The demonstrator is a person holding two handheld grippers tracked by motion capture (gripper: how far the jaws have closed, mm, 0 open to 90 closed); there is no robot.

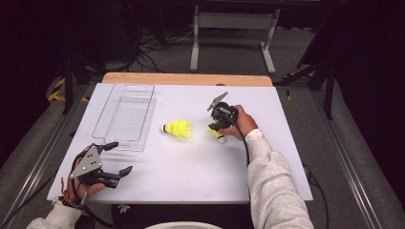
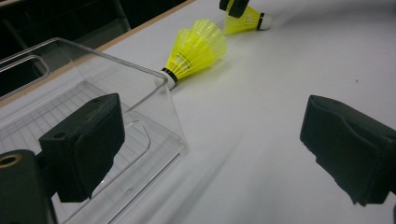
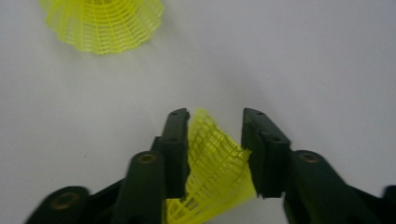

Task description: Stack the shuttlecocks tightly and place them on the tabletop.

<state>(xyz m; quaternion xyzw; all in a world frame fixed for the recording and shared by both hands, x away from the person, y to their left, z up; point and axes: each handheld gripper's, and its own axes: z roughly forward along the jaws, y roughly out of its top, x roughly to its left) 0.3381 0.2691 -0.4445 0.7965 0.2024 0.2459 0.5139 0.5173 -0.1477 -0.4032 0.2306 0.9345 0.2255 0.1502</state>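
Note:
Two yellow shuttlecocks lie on the white table top (image 1: 191, 167). One shuttlecock (image 1: 177, 128) (image 2: 196, 49) (image 3: 102, 23) lies free on its side near the middle. On the skirt of the other shuttlecock (image 1: 218, 135) (image 2: 245, 19) (image 3: 217, 172), just to its right, my right gripper (image 1: 216, 128) (image 3: 215, 113) is shut, both pads touching the mesh. My left gripper (image 1: 122, 156) (image 2: 215, 140) rests open at the front left with nothing between its jaws, beside the near corner of a clear plastic tray (image 1: 143, 114) (image 2: 116, 60).
The clear tray stands empty at the back left of the table. A wooden strip (image 1: 186, 78) runs along the far edge. Beyond it are a white frame stand (image 1: 234, 28) and cables on the floor.

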